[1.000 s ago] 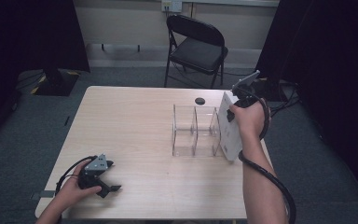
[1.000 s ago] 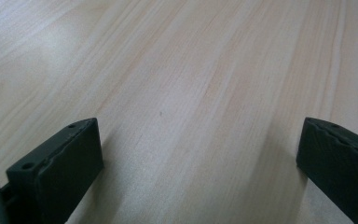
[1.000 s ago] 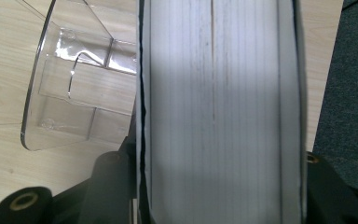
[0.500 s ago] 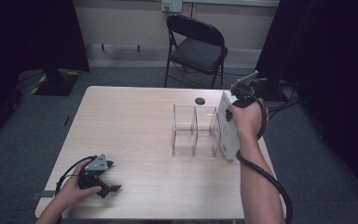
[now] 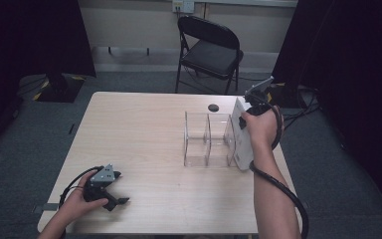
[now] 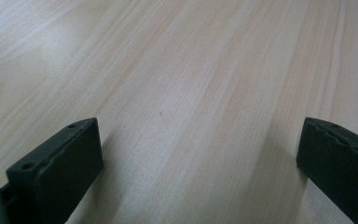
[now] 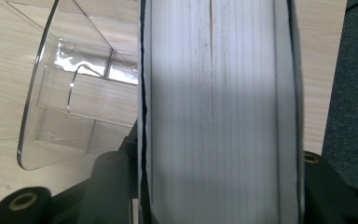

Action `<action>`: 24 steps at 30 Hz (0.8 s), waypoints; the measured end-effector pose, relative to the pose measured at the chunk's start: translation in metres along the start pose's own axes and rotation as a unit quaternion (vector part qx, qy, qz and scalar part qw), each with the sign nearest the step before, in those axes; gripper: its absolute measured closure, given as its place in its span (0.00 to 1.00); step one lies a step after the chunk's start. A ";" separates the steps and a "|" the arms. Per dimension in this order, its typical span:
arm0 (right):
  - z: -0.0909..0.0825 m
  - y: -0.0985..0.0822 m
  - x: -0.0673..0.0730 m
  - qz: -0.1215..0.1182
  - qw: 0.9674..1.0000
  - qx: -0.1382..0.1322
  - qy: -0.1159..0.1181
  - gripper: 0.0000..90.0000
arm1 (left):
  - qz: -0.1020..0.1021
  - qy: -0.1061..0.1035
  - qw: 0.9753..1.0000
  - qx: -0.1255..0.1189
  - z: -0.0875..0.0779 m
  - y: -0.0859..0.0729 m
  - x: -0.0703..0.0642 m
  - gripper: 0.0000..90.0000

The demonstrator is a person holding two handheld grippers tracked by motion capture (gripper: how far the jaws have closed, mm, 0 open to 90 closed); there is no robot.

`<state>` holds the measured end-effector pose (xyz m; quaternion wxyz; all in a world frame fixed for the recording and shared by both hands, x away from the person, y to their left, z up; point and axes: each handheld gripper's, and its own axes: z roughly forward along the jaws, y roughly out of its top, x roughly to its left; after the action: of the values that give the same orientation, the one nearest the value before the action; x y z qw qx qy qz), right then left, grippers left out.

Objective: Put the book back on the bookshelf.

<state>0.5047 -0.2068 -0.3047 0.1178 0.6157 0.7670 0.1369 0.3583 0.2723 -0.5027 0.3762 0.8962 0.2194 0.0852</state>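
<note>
I hold the right tongs (image 5: 245,121) clamped across the thick book (image 7: 214,107), upright at the right end of the clear acrylic rack (image 5: 206,139) on the surface (image 5: 139,129). It looks heavy and stiff with smooth covers that may slip, so I grip across both covers, near mid-height. The left tongs (image 5: 117,199) rest apart, empty. One book, one rack, two tongs.

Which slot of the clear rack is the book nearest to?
The rightmost slot of the clear rack: the white book, clamped in the right gripper, stands upright against that end; the other slots lie farther left.
</note>
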 end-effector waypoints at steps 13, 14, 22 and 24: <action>0.003 -0.003 0.000 0.002 1.000 -0.007 -0.001 0.56 | 0.000 0.000 1.000 0.000 0.000 0.000 0.000 0.00; 0.003 -0.003 -0.001 0.005 1.000 -0.006 0.004 0.56 | 0.000 0.000 1.000 0.000 0.000 0.000 0.000 0.00; 0.001 -0.006 -0.006 0.007 1.000 -0.008 0.012 0.52 | 0.000 0.000 1.000 0.000 0.000 0.000 0.000 0.00; 0.000 -0.007 -0.006 0.007 1.000 -0.011 0.018 0.50 | 0.000 0.000 1.000 0.000 0.000 0.000 0.000 0.00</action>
<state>0.4997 -0.2143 -0.3070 0.1098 0.6176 0.7629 0.1566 0.3582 0.2723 -0.5027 0.3764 0.8962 0.2189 0.0851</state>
